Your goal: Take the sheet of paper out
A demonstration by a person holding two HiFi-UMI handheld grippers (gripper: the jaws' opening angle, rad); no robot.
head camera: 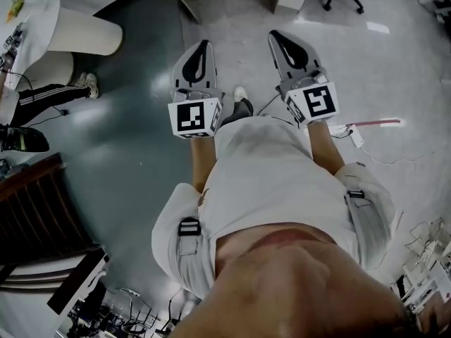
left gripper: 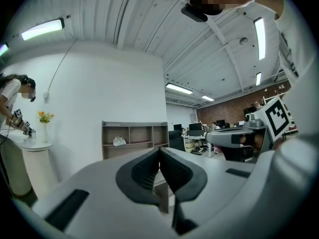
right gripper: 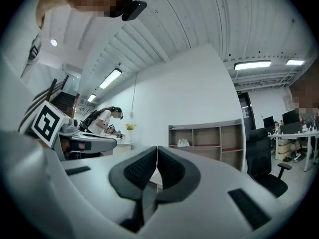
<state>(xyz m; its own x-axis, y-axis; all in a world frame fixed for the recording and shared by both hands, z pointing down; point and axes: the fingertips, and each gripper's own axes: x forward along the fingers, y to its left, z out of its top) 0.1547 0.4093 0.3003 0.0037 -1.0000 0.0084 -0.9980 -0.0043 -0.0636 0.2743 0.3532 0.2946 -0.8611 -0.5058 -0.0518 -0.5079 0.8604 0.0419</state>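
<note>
No sheet of paper shows in any view. In the head view my left gripper [head camera: 204, 46] and right gripper [head camera: 277, 36] are held side by side in front of the person's body, above the bare grey floor, pointing forward. In the left gripper view the left gripper [left gripper: 159, 151] has its dark pads pressed together with nothing between them. The right gripper [right gripper: 157, 149] in its own view is shut the same way, empty. Both point across the room toward a wooden shelf unit [left gripper: 133, 139] against the white wall.
A round white table [head camera: 79, 32] stands at the far left, with another person [right gripper: 103, 119] working at it. The wooden shelf unit [right gripper: 205, 141] is ahead, a black office chair [right gripper: 267, 159] to the right. A power strip [head camera: 355, 135] and cables lie on the floor. Dark wooden furniture [head camera: 35, 213] is at the left.
</note>
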